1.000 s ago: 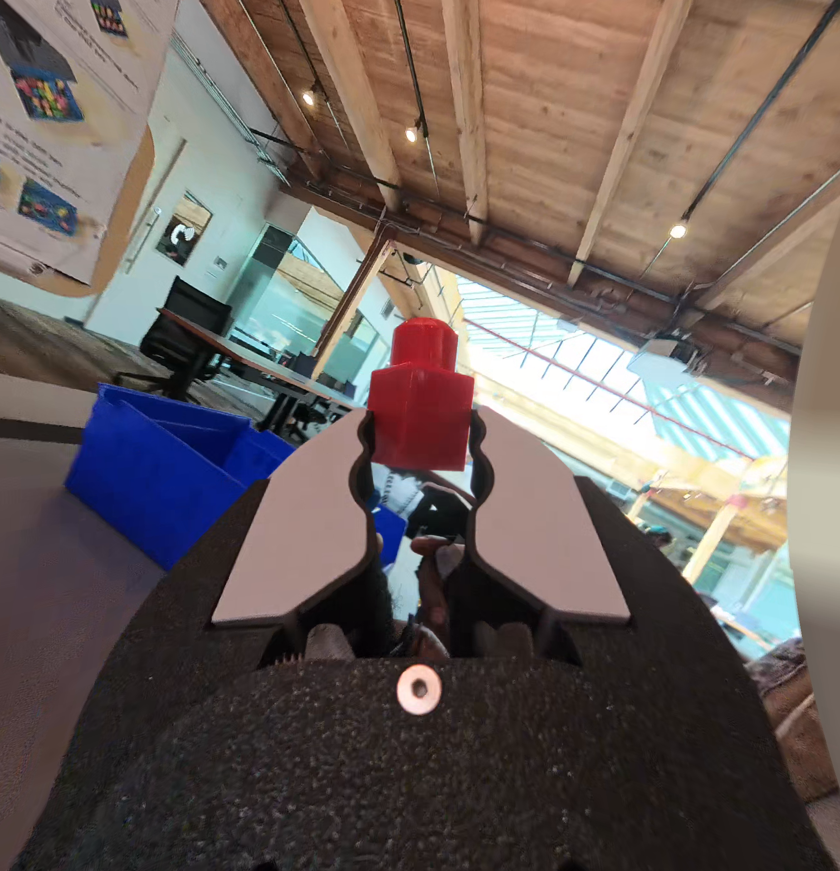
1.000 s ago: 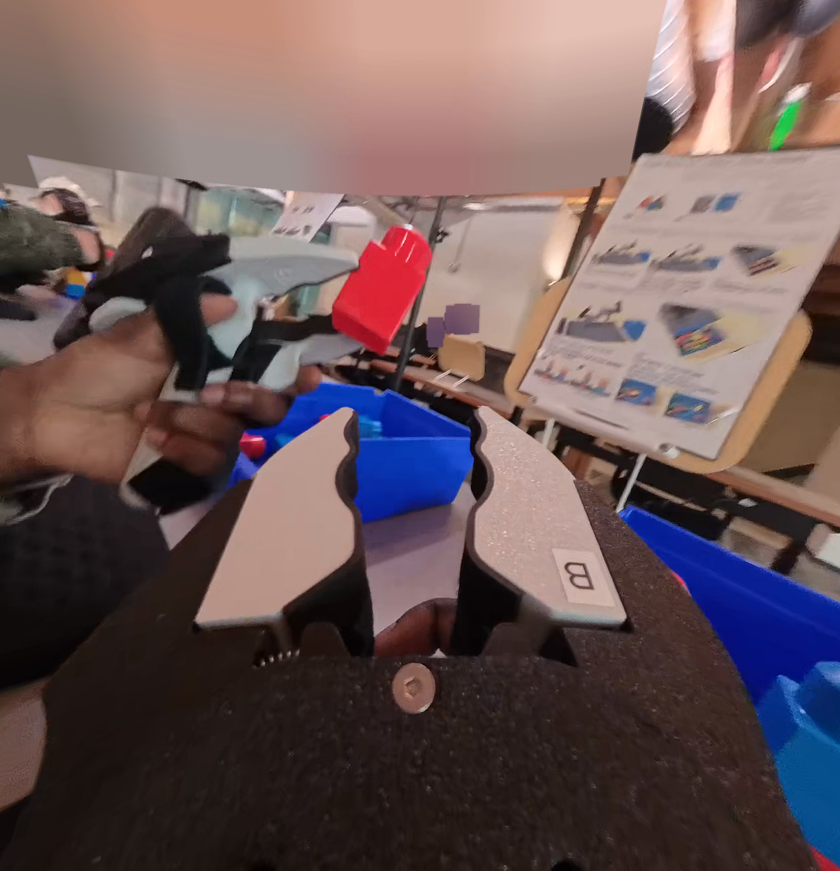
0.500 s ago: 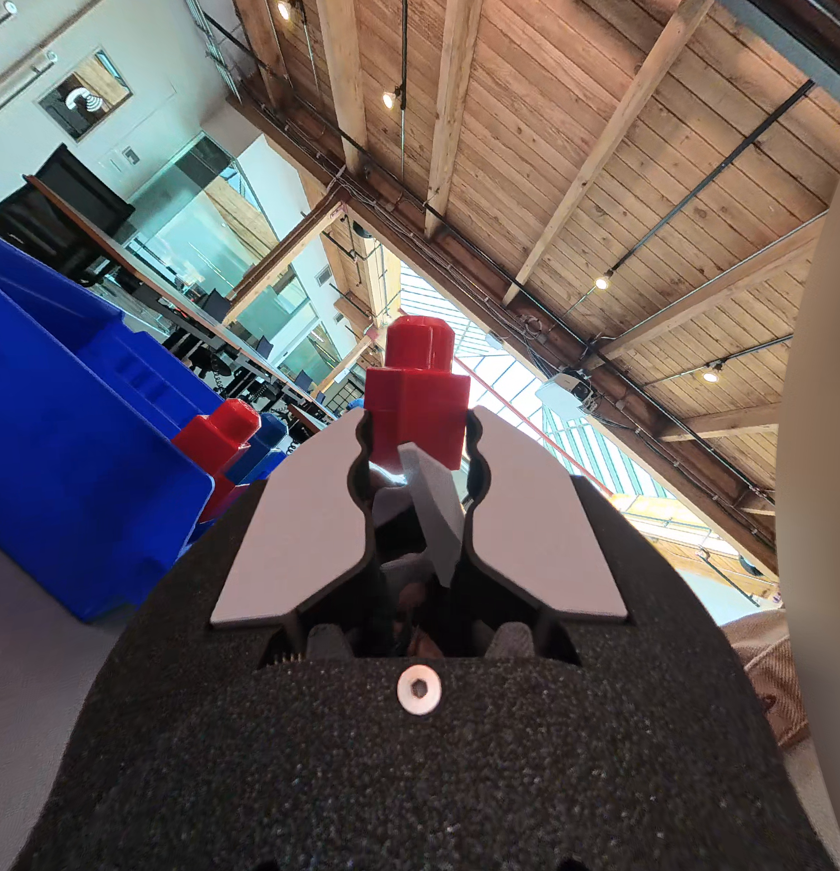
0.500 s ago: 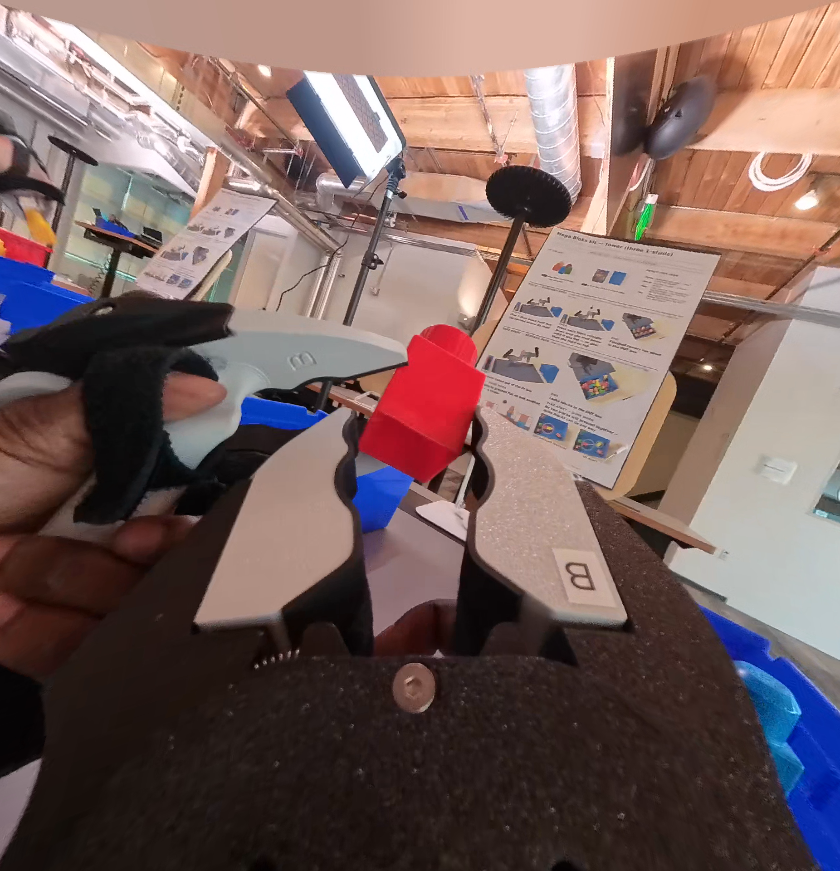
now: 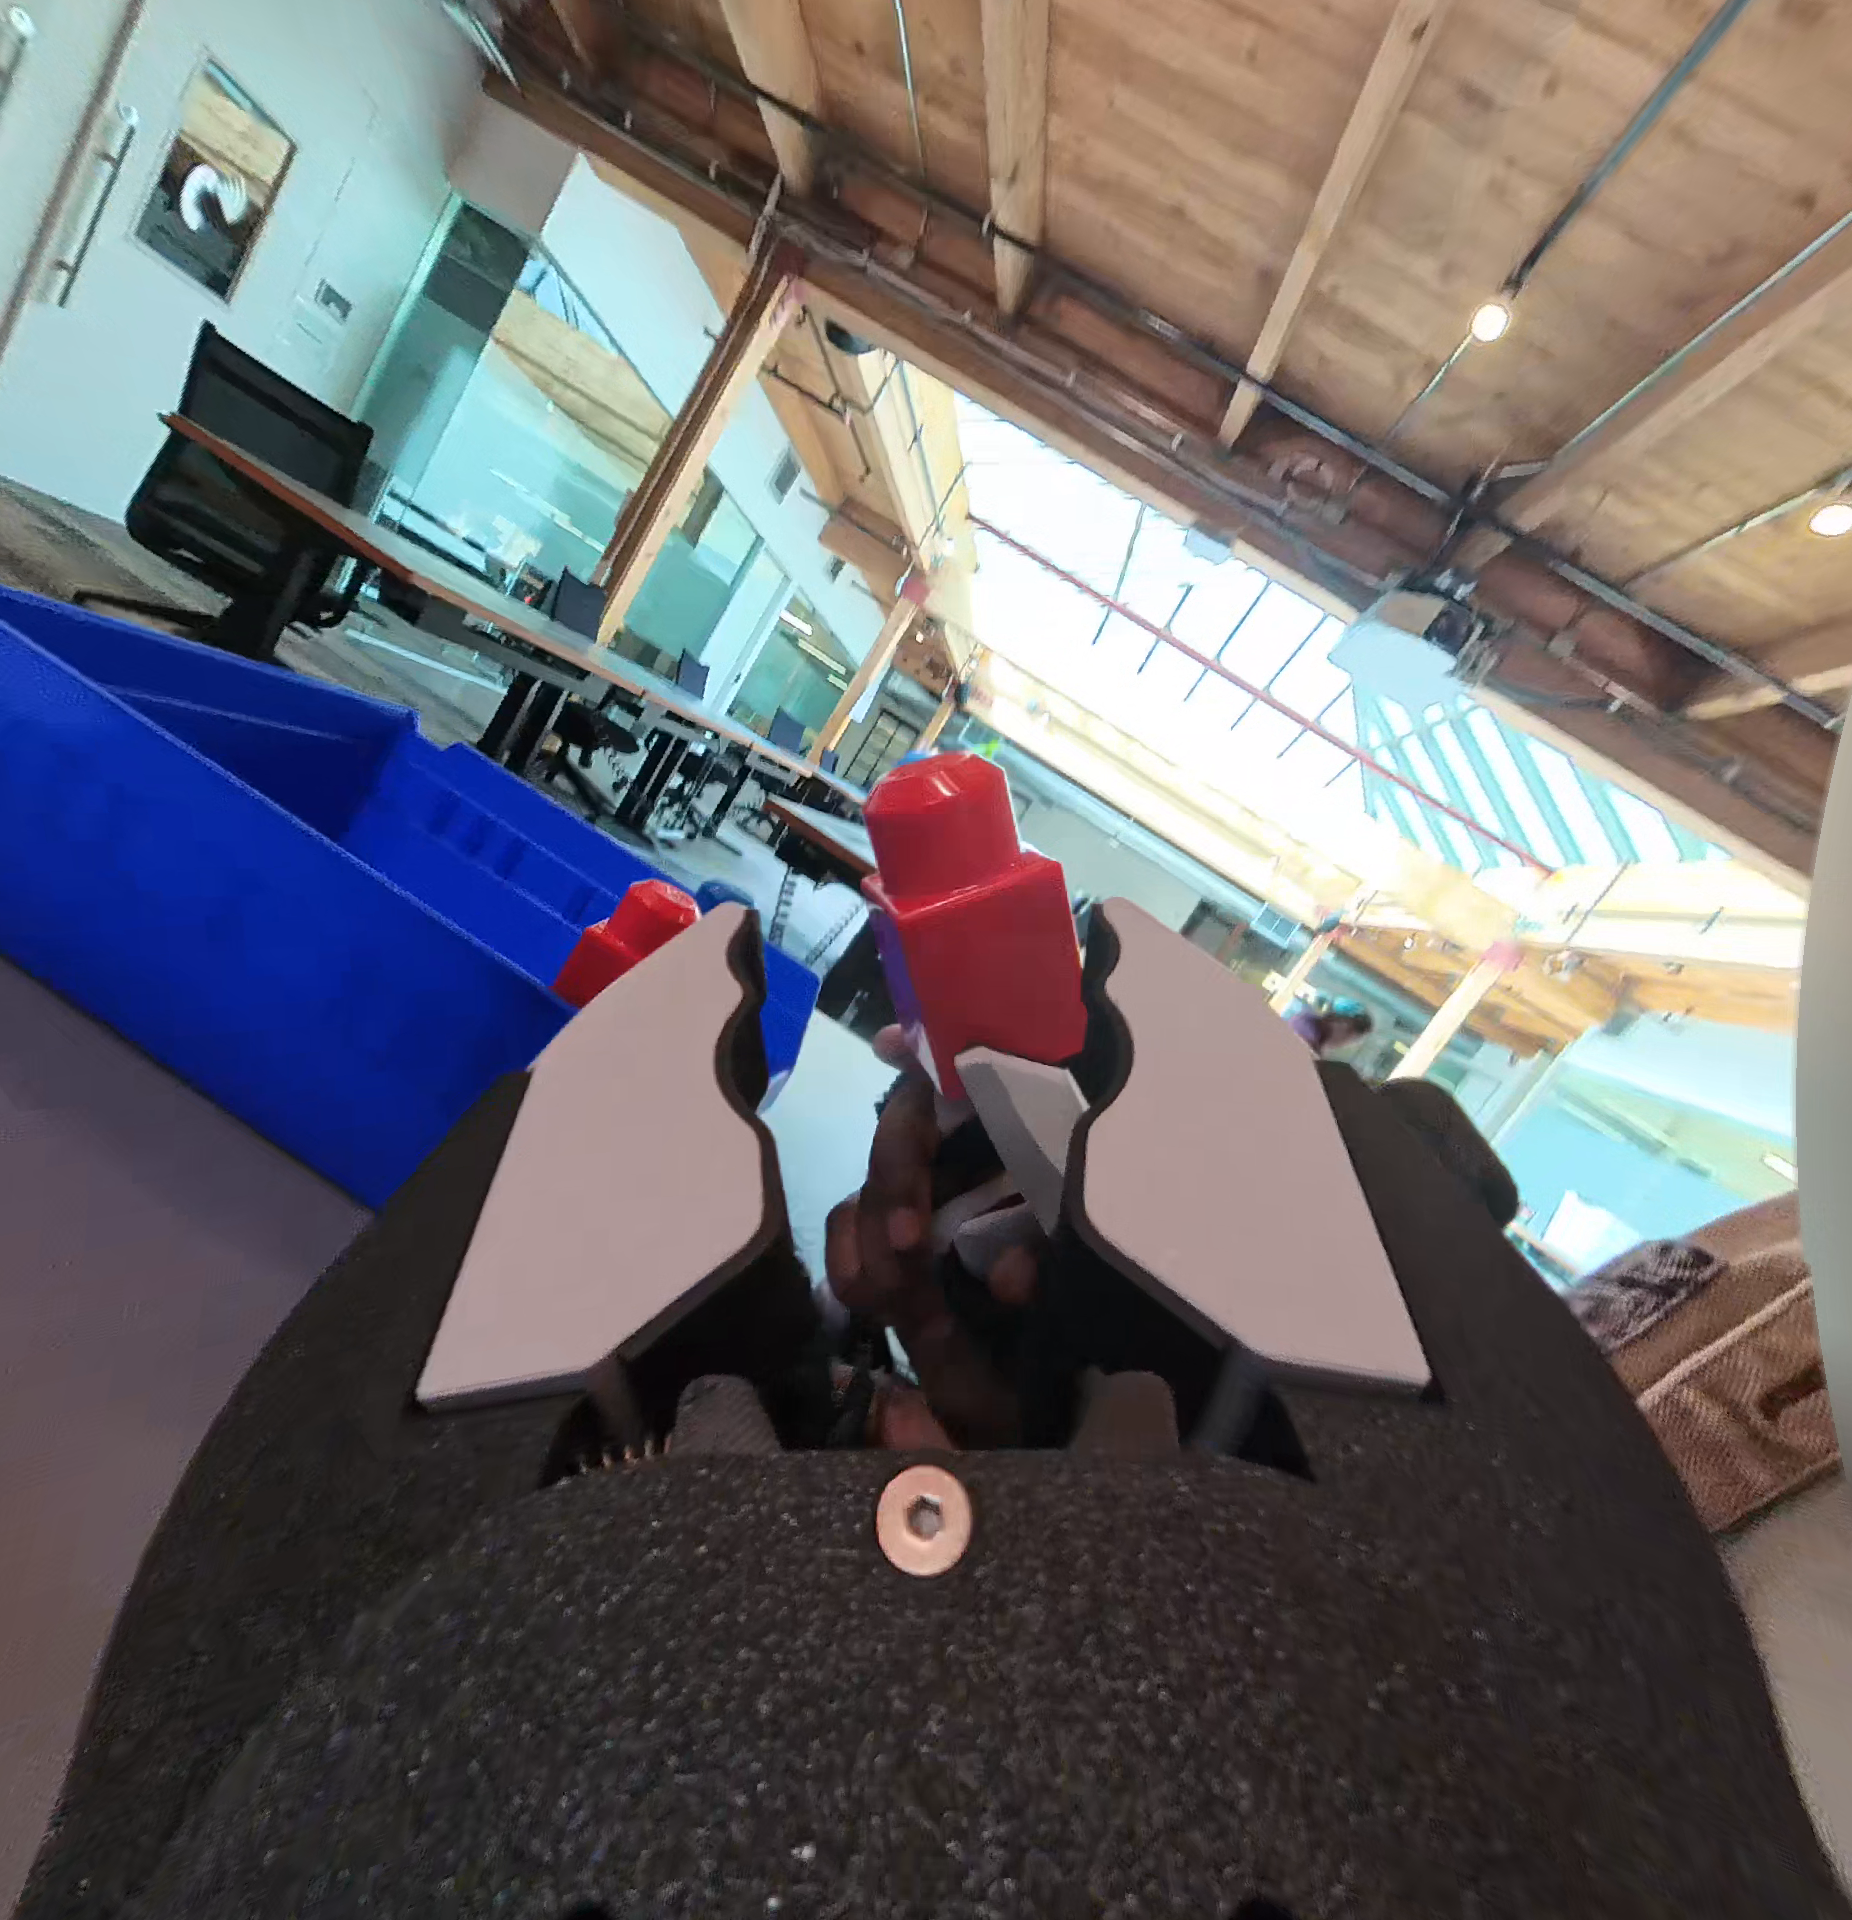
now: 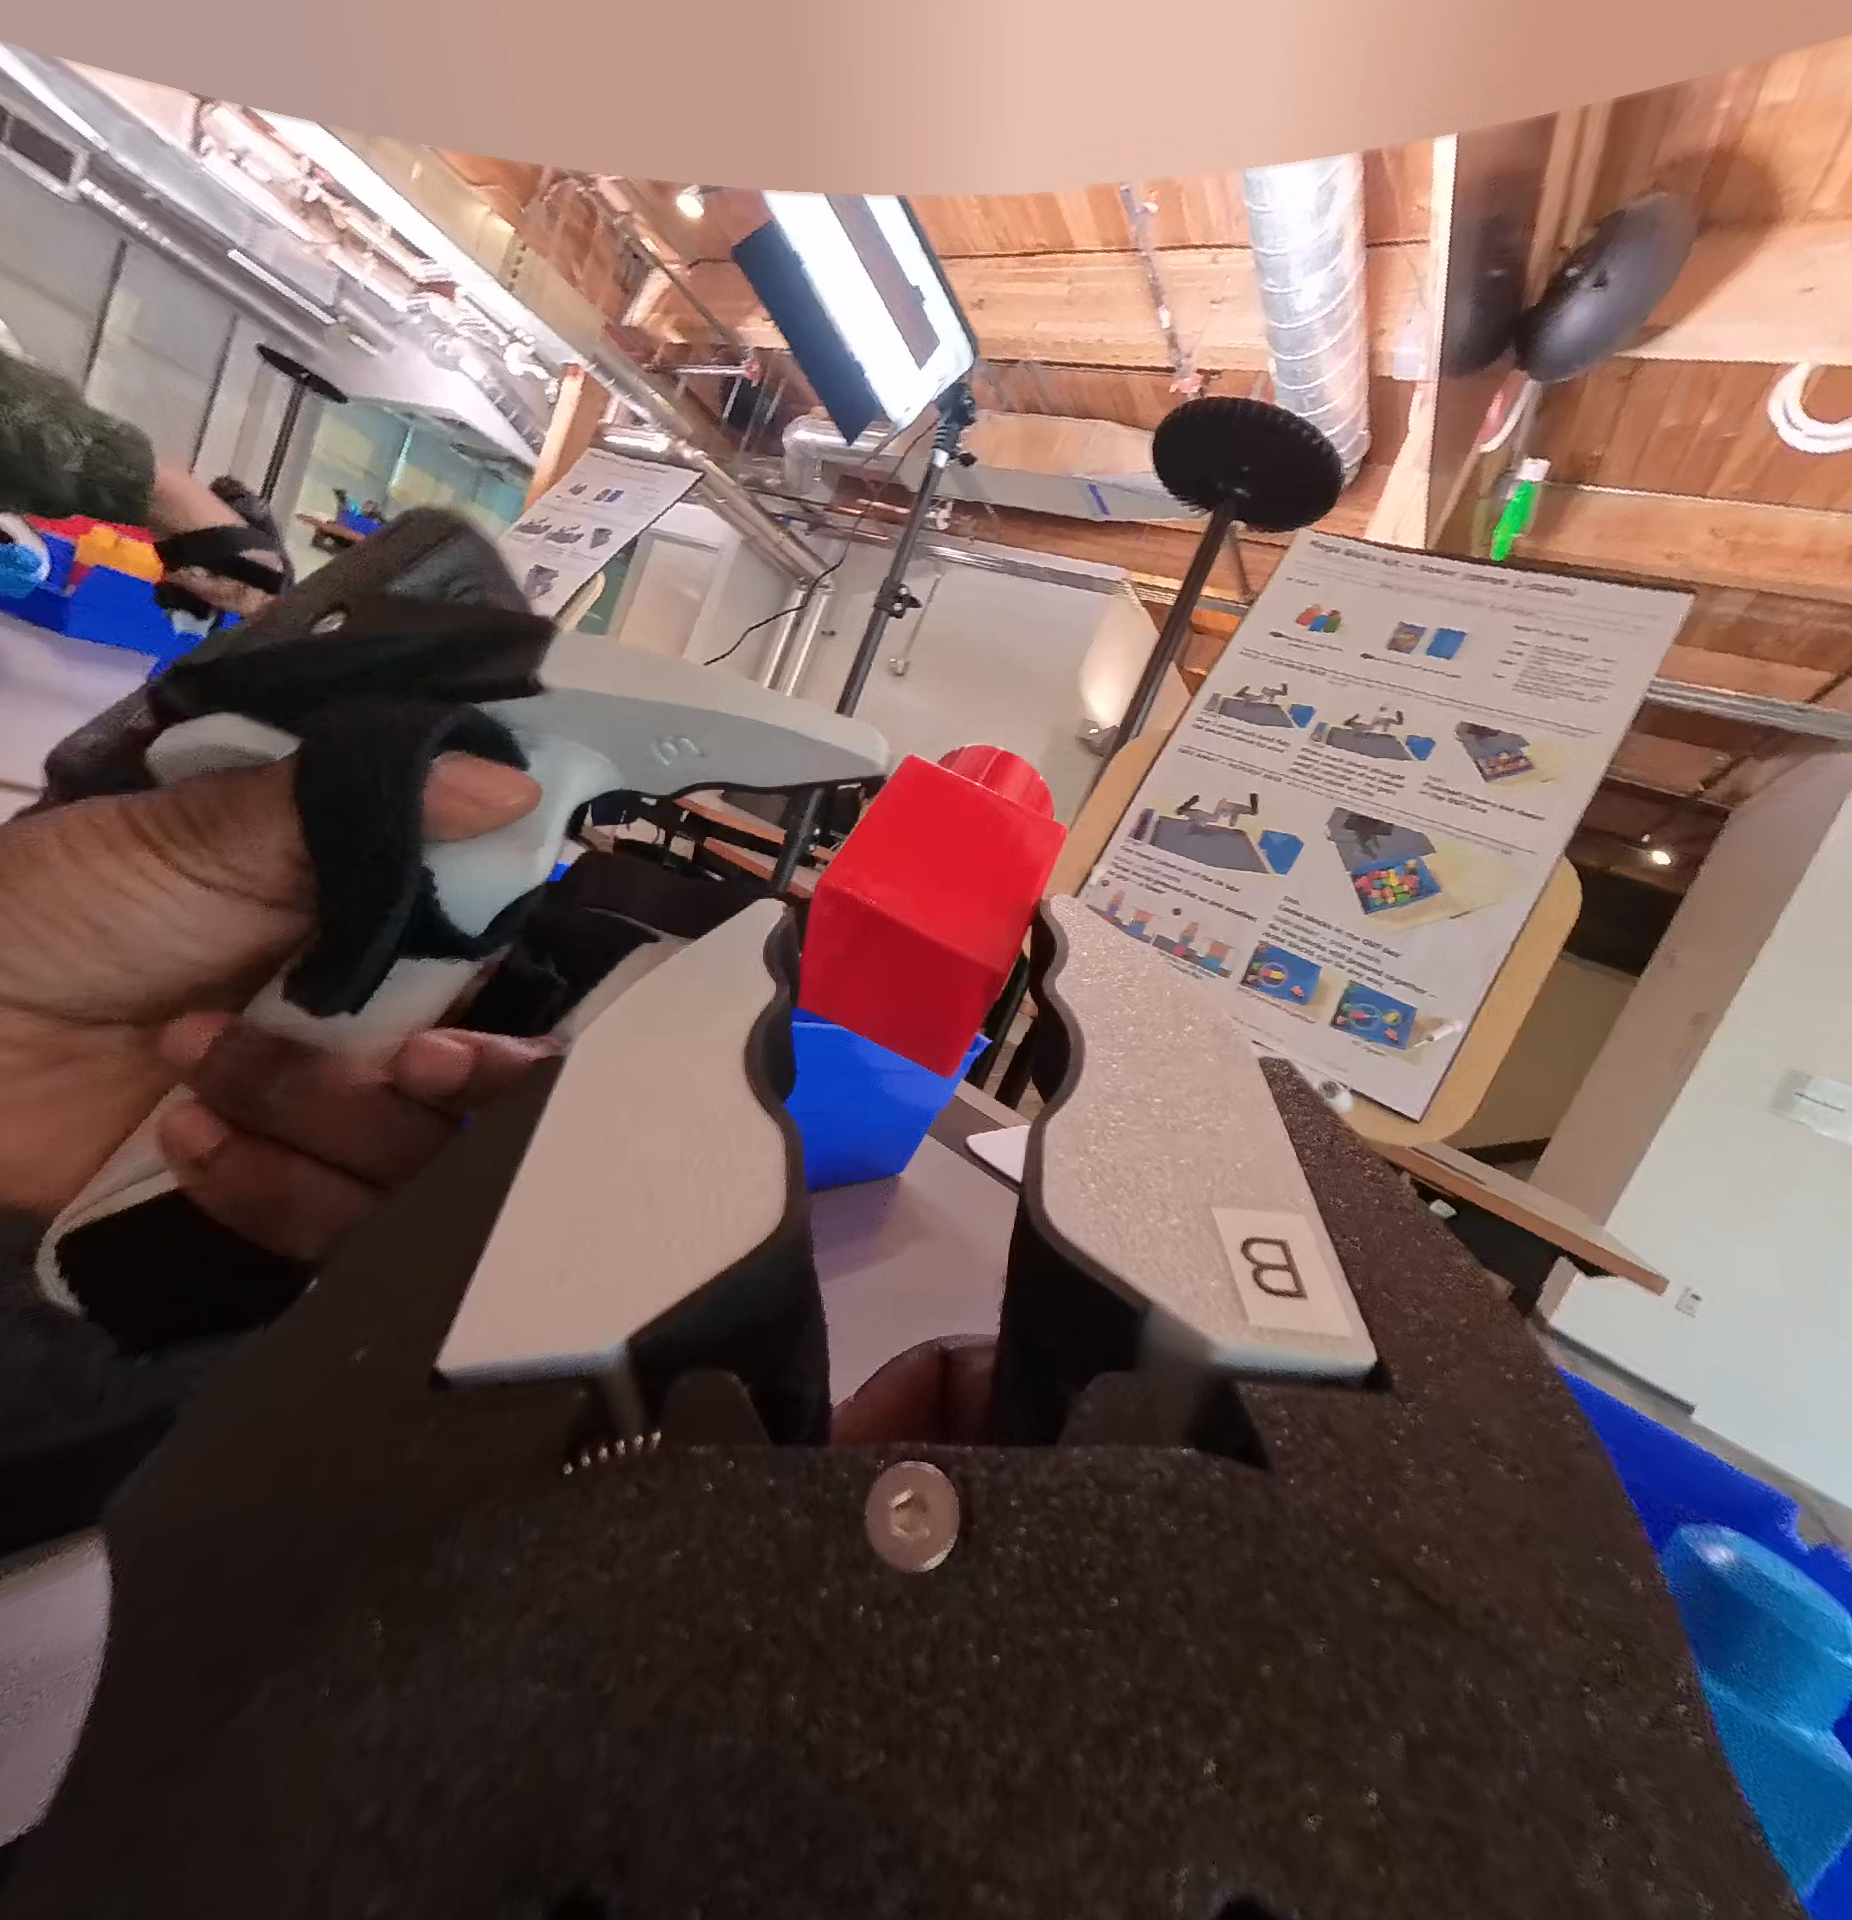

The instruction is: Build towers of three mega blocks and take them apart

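Left wrist view: left hand-held gripper [image 5: 922, 971] spread, right one [image 6: 911, 940] clamps block [image 5: 979, 935], bin [image 5: 226, 883] behind.

The red plastic block with a round stud [image 5: 969, 935] has a smooth, slightly glossy skin that catches light along its edges; in the right wrist view [image 6: 927, 914] its faces look flatter and more satin. The left gripper [image 5: 922, 971] has smooth matt grey finger plates on a coarse, grainy black body with a bright metal screw. The right gripper [image 6: 911, 961] has the same rough black body, and its grey plates look finely speckled, one bearing a white paper sticker. The deep blue plastic bin [image 5: 226, 894] is smooth with a dull sheen. The grey tabletop [image 5: 101, 1195] looks matt. The ceiling of bare wooden planks and beams [image 5: 1213, 187] shows unpolished grain.
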Demonstrator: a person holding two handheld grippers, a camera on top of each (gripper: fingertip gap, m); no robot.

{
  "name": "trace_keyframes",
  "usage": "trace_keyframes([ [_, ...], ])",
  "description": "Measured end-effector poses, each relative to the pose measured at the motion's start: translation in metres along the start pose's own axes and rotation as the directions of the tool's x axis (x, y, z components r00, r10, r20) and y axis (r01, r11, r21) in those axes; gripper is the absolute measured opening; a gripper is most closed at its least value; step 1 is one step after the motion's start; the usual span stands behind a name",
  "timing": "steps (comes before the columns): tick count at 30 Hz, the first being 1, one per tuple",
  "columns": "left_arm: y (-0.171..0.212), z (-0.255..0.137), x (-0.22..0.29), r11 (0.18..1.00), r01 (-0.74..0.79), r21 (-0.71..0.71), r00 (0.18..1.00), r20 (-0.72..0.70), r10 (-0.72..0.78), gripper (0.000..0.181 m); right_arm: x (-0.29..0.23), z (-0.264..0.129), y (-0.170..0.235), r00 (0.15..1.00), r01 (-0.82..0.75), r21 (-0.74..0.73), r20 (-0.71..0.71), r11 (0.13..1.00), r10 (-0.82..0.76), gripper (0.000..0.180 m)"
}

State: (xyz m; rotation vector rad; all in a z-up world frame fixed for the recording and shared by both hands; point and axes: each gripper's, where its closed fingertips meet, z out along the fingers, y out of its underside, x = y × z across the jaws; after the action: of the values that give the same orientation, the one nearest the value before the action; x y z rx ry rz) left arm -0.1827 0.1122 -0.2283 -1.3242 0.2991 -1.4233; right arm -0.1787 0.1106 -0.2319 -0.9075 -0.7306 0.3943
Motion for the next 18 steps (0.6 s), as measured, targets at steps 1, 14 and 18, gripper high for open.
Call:
trace_keyframes([
  [1,0.002,0.0,0.0,0.999,-0.017,-0.032,1.0,0.001,0.017,0.061,-0.004,0.001,0.0,1.0,0.024,-0.003,0.02,1.0,-0.024,0.042],
  [14,0.004,-0.004,-0.008,0.996,-0.071,-0.057,0.995,0.062,0.075,0.038,-0.017,0.003,0.012,0.996,0.034,-0.044,0.089,0.998,-0.03,0.041],
  [18,0.005,-0.003,-0.01,0.997,-0.057,-0.06,0.996,0.067,0.061,0.038,-0.015,0.003,0.013,0.994,-0.038,-0.048,0.096,0.998,0.043,0.047],
])
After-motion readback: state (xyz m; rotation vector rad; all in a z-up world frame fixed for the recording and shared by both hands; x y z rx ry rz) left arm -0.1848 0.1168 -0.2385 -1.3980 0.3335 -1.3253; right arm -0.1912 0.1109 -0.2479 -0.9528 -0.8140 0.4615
